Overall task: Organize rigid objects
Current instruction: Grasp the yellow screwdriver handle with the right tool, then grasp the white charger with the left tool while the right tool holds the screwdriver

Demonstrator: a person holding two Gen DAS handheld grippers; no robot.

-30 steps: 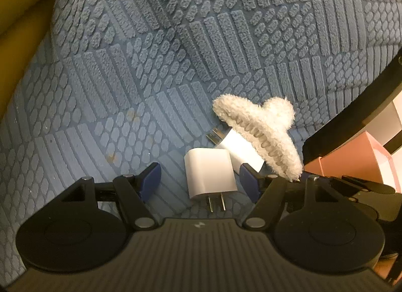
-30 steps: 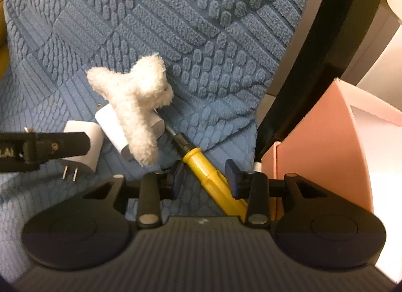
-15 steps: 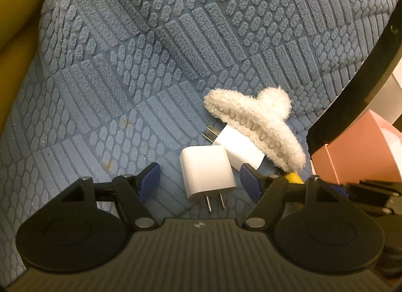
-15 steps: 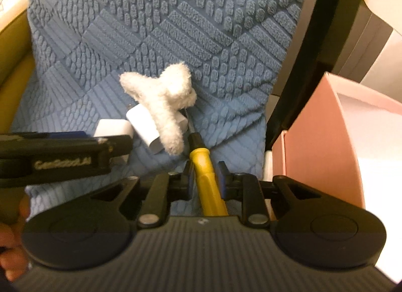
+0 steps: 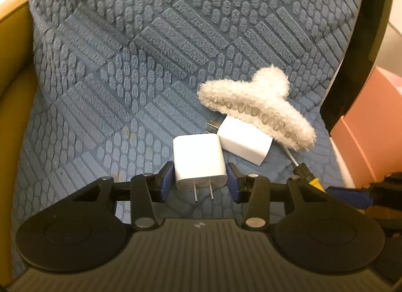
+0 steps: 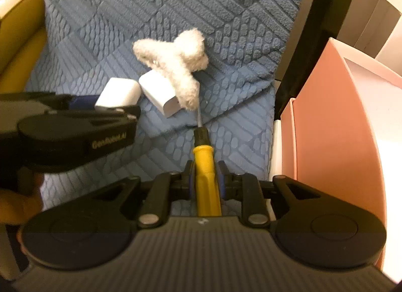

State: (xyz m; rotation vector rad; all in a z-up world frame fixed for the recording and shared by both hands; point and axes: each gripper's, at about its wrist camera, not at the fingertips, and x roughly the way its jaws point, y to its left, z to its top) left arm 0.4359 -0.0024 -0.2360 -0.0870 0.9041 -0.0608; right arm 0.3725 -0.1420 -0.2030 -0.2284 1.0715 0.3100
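Observation:
Two white plug adapters lie on a blue textured cloth (image 5: 125,65). My left gripper (image 5: 200,177) has closed its blue pads against the sides of the near adapter (image 5: 198,158), prongs toward the camera; it also shows in the right wrist view (image 6: 118,92). The second adapter (image 5: 245,140) lies partly under a fluffy white hair claw (image 5: 256,104). My right gripper (image 6: 206,179) is shut on a yellow-handled screwdriver (image 6: 204,166), whose metal tip reaches under the claw (image 6: 176,65).
A pink box (image 6: 334,128) stands open on the right, beside a black curved frame bar (image 6: 309,40). Yellow upholstery (image 5: 12,91) borders the cloth on the left. The left gripper body (image 6: 75,131) sits close to the right gripper's left side.
My left gripper's fingers have closed in from wide open onto the near adapter. My right gripper closed on the screwdriver handle and turned it straight along the fingers.

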